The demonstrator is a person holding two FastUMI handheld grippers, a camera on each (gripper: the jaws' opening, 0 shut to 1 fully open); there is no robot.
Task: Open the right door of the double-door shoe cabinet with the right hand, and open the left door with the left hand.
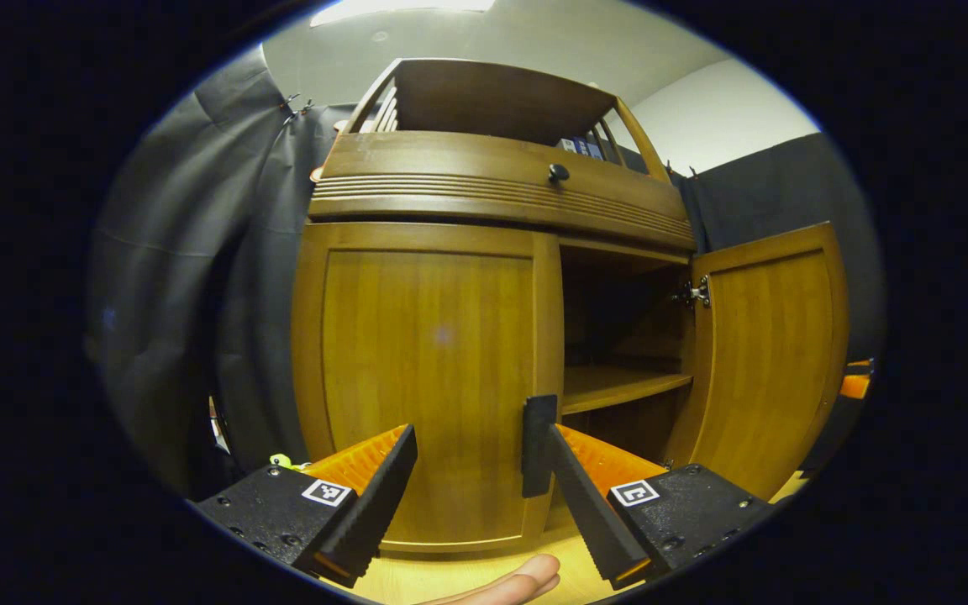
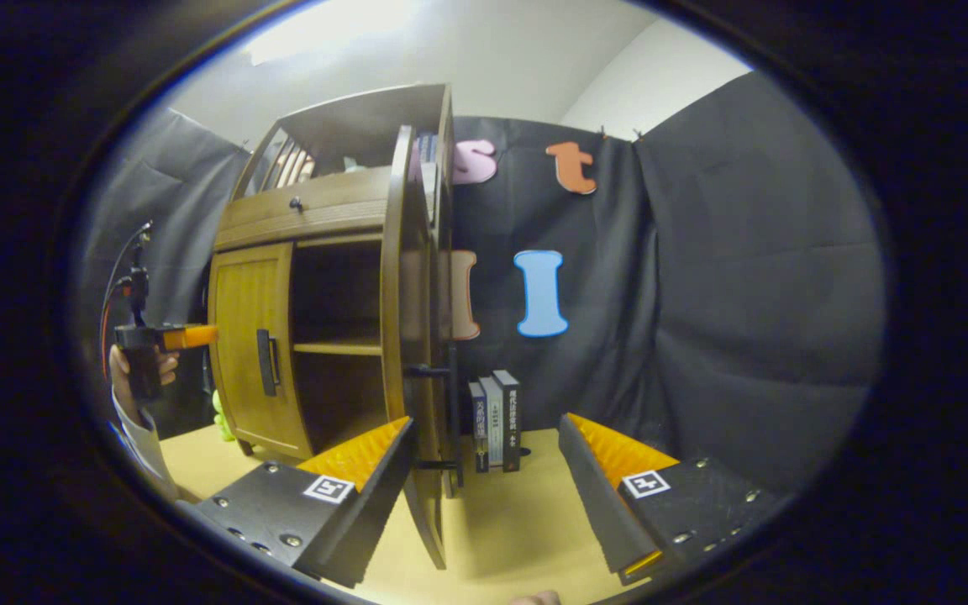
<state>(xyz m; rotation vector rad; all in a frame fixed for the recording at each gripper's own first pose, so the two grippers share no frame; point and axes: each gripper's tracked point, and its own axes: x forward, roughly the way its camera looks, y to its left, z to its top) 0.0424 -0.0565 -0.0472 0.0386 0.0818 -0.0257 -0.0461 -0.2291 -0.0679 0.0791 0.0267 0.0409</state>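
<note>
Shoe cabinet (image 1: 484,181), double-door, on a pale wooden table (image 2: 501,521); right door (image 1: 774,344) swung wide, shelf (image 1: 618,386) exposed, so that half reads as done; left door (image 1: 429,370) shut, black handle (image 1: 537,444) untouched, that half remaining. Left gripper (image 1: 477,496): fingers spread wide, empty, handle just by its right finger (image 1: 585,496), contact unclear. Right gripper (image 2: 484,487): fingers wide apart, holding nothing, right door's edge between them. Books (image 2: 497,420) stand beside the cabinet.

Light comes from a ceiling panel (image 1: 400,8) overhead, blown out to white glare in both views. The cabinet (image 1: 450,193) is warmly lit and sharp, its open inside in deep shadow. Fisheye distortion bows straight edges toward the rims.
</note>
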